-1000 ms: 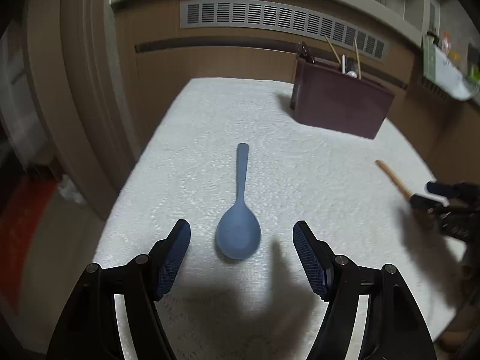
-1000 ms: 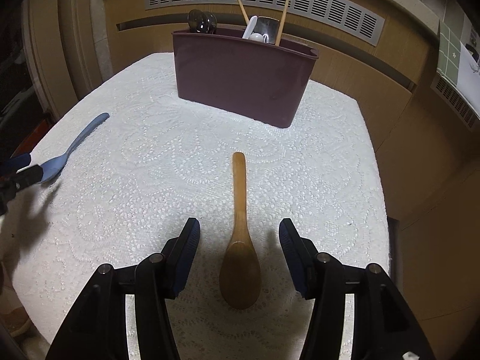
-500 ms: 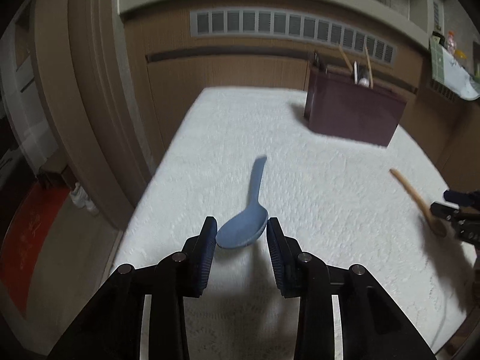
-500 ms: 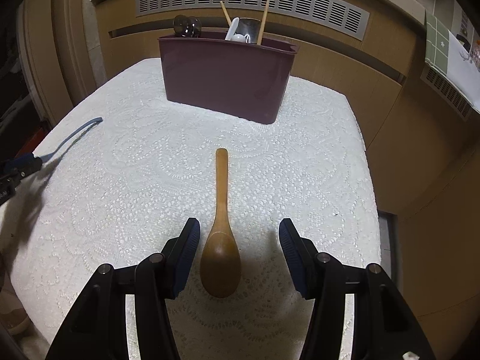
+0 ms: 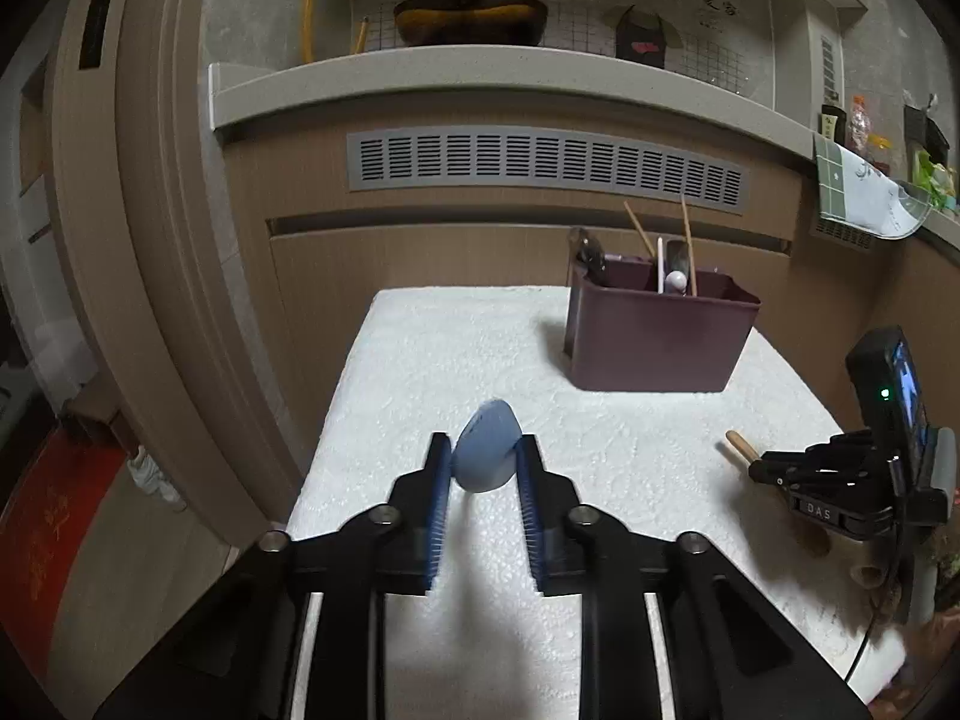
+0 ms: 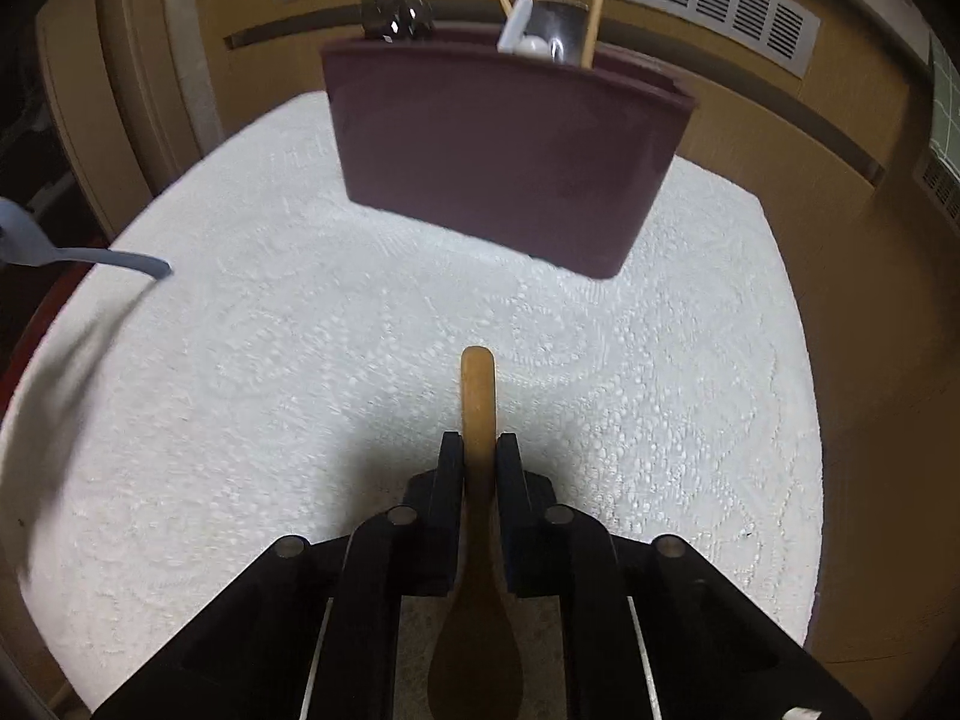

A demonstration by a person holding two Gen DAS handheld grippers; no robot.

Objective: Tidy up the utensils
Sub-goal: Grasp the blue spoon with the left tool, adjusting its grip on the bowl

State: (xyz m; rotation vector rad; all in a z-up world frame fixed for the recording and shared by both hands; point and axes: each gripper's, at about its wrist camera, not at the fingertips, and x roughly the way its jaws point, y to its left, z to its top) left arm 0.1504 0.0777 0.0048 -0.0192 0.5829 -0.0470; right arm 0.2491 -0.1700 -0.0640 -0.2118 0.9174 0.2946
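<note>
My left gripper (image 5: 482,468) is shut on the bowl of a blue spoon (image 5: 485,455) and holds it above the white tablecloth; in the right wrist view the blue spoon (image 6: 72,252) hangs in the air at the far left. My right gripper (image 6: 479,461) is shut on the neck of a wooden spoon (image 6: 477,396), whose handle points toward the maroon utensil holder (image 6: 498,150). In the left wrist view the right gripper (image 5: 840,477) sits at the right with the wooden spoon (image 5: 741,446) handle sticking out. The holder (image 5: 657,336) stands at the table's back right.
The holder has chopsticks (image 5: 687,243), a white spoon (image 6: 519,33) and dark utensils (image 6: 396,15) in it. A wooden cabinet with a grey vent (image 5: 540,165) stands behind the table. A door frame (image 5: 150,240) is left of the table (image 5: 420,360).
My left gripper closed on the blue spoon's bowl and lifted it off the cloth. My right gripper closed on the wooden spoon's neck and moved toward the holder.
</note>
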